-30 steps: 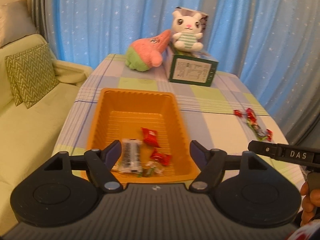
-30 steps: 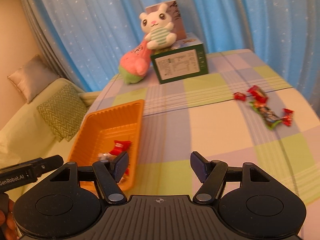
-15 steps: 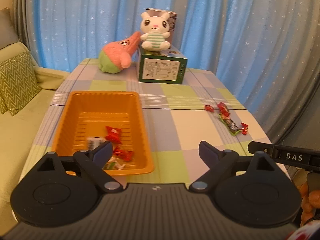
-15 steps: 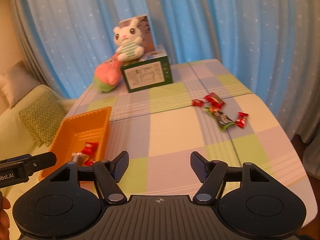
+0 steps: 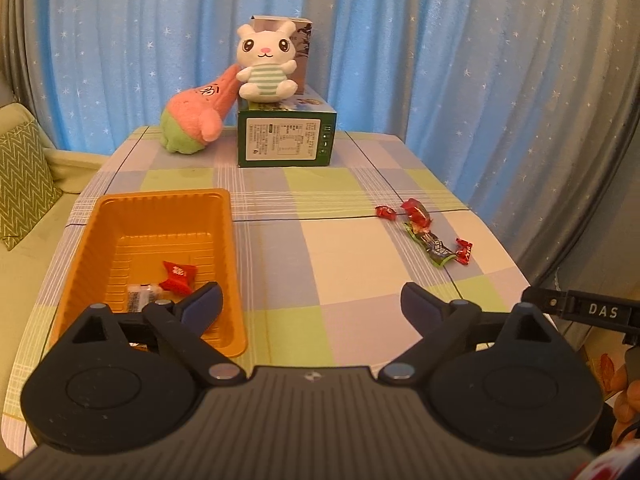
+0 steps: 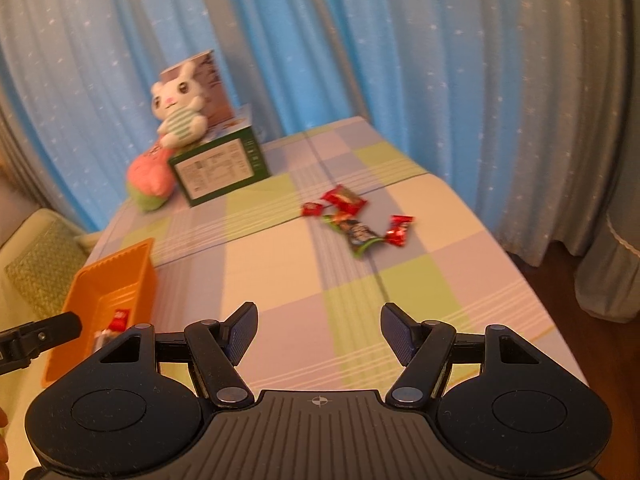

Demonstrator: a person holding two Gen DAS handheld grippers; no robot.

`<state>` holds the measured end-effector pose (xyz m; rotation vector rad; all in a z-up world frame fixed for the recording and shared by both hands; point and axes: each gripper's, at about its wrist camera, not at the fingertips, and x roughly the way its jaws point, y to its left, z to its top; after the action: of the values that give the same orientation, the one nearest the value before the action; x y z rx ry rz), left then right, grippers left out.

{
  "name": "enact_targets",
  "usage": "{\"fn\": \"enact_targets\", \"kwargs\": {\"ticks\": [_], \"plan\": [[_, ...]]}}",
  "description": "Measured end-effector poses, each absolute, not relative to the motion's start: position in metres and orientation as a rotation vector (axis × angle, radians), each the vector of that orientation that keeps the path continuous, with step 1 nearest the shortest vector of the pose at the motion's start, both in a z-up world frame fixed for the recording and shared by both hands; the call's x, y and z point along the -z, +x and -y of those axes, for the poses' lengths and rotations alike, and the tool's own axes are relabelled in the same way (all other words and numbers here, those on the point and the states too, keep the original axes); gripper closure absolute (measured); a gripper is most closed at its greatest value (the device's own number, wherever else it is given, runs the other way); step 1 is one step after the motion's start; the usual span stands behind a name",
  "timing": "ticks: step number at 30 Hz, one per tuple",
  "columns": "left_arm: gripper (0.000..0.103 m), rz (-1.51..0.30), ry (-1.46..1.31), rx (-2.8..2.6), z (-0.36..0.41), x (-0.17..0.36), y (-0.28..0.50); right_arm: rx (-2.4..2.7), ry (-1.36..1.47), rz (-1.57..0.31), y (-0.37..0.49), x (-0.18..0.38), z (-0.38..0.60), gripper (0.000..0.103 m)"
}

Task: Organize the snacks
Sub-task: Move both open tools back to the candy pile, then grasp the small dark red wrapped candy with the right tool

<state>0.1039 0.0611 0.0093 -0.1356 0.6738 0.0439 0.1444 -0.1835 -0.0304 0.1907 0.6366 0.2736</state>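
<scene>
Covering the table, a pastel checked cloth (image 6: 280, 264) is seen with an orange plastic tray (image 5: 100, 248) at its left. A cluster of red and green wrapped sweets (image 6: 356, 220) lies ahead and slightly right of the right gripper (image 6: 319, 330), the green bar angled diagonally. The left gripper (image 5: 311, 300) is farther away. Both sets of fingers are spread, empty.

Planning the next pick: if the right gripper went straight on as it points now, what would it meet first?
Probably the bare tablecloth; beyond that, the green snack wrapper among the red candies. Depth is uncertain.
</scene>
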Motion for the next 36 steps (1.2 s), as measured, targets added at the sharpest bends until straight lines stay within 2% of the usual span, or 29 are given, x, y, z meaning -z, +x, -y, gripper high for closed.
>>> {"fn": "enact_targets", "kwargs": {"ticks": [12, 22, 23, 26, 36], "plan": [[0.008, -0.704, -0.120, 0.005, -0.024, 0.005, 0.146, -0.188, 0.240, -0.598, 0.173, 0.036, 0.232, 0.035], [0.008, -0.738, -0.129, 0.023, -0.005, 0.034, 0.205, -0.160, 0.217, -0.592, 0.239, 0.060, 0.245, 0.035], [0.008, -0.741, -0.131, 0.021, -0.004, 0.037, 0.211, -0.164, 0.213, -0.592, 0.246, 0.063, 0.245, 0.036], [0.008, -0.744, -0.140, 0.011, -0.002, 0.048, 0.229, -0.183, 0.198, -0.604, 0.272, 0.075, 0.243, 0.050], [0.008, -0.764, -0.155, 0.008, 0.006, 0.083, 0.280, -0.203, 0.196, -0.641, 0.349, 0.114, 0.229, 0.059]]}}
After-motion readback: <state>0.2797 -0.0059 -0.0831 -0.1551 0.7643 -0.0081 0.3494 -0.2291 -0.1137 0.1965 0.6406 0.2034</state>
